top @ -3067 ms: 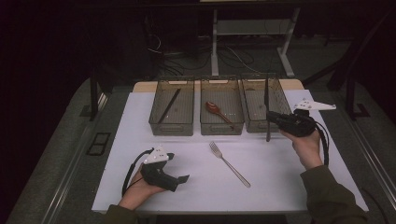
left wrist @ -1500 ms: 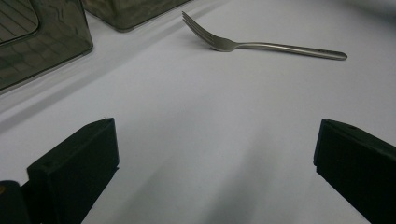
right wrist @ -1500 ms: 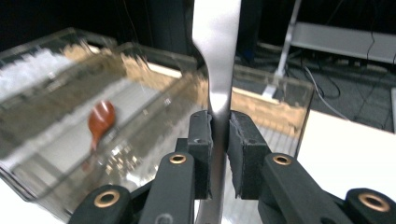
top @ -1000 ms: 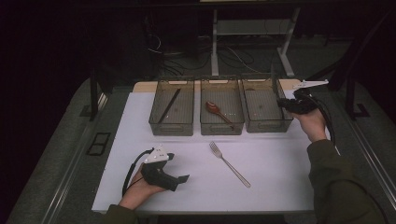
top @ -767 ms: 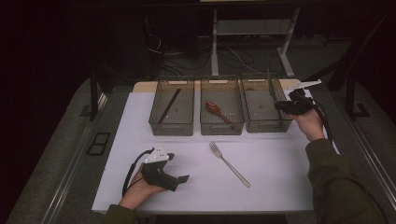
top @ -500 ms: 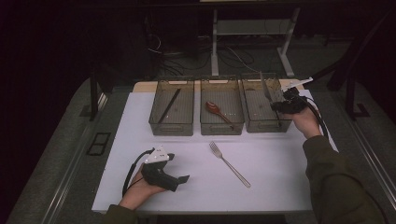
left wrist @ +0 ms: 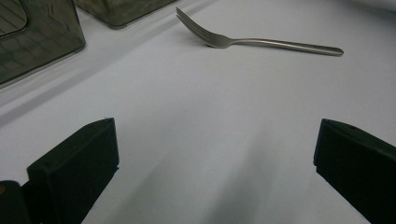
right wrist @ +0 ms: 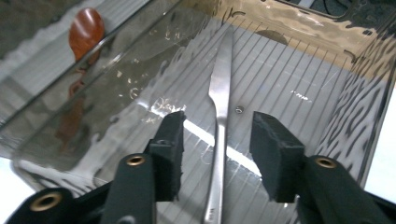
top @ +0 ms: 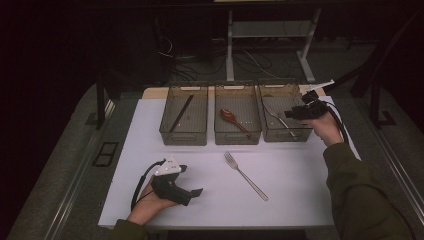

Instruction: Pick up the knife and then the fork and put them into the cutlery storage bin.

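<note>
A steel knife [right wrist: 220,93] lies flat on the floor of the right-hand clear bin [right wrist: 364,107]. My right gripper [right wrist: 215,144] hovers just above it. Its jaws have just been opening, and the knife's handle runs between the pads without touching either. From above, the right gripper [top: 290,114] sits at that bin's right rim and the knife [top: 280,120] shows inside. My left gripper [top: 197,192] rests open on the white table near the front left. A fork [left wrist: 261,42] lies ahead of the left gripper [left wrist: 215,158], whose jaws are empty.
Three clear bins stand in a row at the back. The left bin [top: 183,136] holds a dark stick [top: 181,112], and the middle bin [top: 237,136] holds a red-brown spoon [top: 231,117]. The fork [top: 245,175] lies mid-table on the white sheet.
The right gripper carried the knife from in front of the right bin to over it and dipped in. Its jaws have parted, and the knife now lies in the bin. The left hand stayed still.
</note>
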Demonstrator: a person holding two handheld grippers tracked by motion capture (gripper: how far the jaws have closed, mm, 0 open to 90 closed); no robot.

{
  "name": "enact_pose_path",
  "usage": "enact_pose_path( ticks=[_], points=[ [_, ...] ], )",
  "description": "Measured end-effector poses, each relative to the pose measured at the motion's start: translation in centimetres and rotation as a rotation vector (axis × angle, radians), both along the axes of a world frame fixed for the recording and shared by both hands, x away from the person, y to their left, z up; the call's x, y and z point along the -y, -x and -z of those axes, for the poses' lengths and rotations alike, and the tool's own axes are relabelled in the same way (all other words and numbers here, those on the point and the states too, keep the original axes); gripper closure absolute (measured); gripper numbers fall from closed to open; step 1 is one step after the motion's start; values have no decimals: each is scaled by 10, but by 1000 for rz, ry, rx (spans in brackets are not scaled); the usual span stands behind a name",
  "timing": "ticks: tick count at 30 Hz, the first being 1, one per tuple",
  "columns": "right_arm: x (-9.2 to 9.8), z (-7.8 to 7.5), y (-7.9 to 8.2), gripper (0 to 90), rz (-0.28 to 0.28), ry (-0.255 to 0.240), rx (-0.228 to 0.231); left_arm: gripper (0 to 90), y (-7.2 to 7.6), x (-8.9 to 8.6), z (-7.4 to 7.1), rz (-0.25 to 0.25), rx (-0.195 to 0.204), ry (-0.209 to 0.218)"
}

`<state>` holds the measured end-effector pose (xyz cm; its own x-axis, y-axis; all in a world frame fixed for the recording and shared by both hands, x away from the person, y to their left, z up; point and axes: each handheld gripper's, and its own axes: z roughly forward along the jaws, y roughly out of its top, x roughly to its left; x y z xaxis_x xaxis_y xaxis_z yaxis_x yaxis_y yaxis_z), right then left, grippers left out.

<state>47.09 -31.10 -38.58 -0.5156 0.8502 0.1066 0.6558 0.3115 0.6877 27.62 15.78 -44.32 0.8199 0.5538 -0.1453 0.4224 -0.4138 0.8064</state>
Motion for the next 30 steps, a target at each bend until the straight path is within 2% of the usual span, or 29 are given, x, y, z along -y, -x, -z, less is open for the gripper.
enact_pose_path(
  ticks=[3, 6, 7, 9, 16, 23, 30],
  points=[
    [1, -5, 5, 474, 9, -46, 14, 0, 0, 0, 0, 0, -1, 0],
    [0, -12, 11, 441, 19, -43, 40, 0, 0, 0, 0, -1, 0, 1],
    [-1, -15, 14, 454, 20, -46, 40, 0, 0, -1, 0, -1, 0, 0],
    [-3, -20, 20, 456, 3, -60, 37, 0, 0, -1, 0, -1, 0, -1],
    [-15, -29, 46, 469, -53, -54, 54, 0, 0, -1, 0, -4, 0, -2],
    [-30, -23, 78, 616, -126, -58, 29, 0, 0, -1, 0, -4, 0, -1],
    [-45, -6, 107, 773, -211, -70, 6, 0, 1, -1, 0, -5, 1, -3]
  ],
)
